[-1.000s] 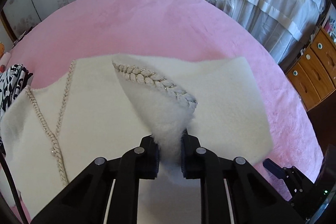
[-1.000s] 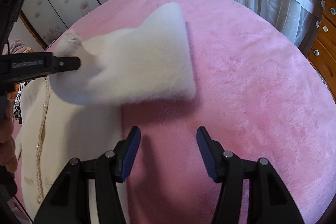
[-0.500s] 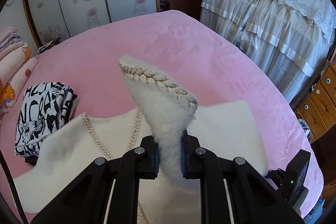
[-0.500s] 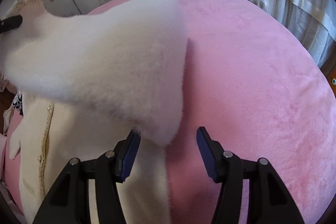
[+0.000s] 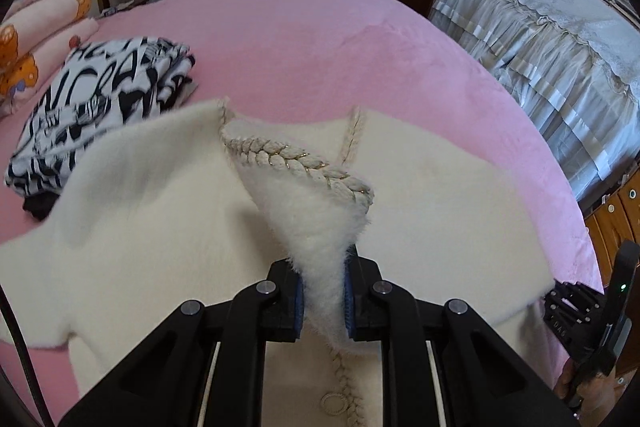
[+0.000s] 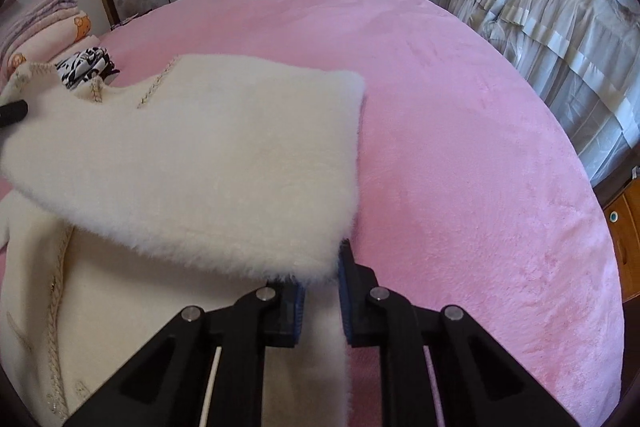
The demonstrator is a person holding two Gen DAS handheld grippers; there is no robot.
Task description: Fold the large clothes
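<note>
Your left gripper (image 5: 323, 297) is clamped on the braided cuff end of the cream fleece jacket (image 5: 160, 211), holding that sleeve up over the jacket's body, which lies spread on the pink bed cover (image 5: 320, 39). Your right gripper (image 6: 320, 301) has just been closing and now pinches the fleece edge. A folded black-and-white garment (image 5: 100, 107) lies at ten o'clock.
</note>
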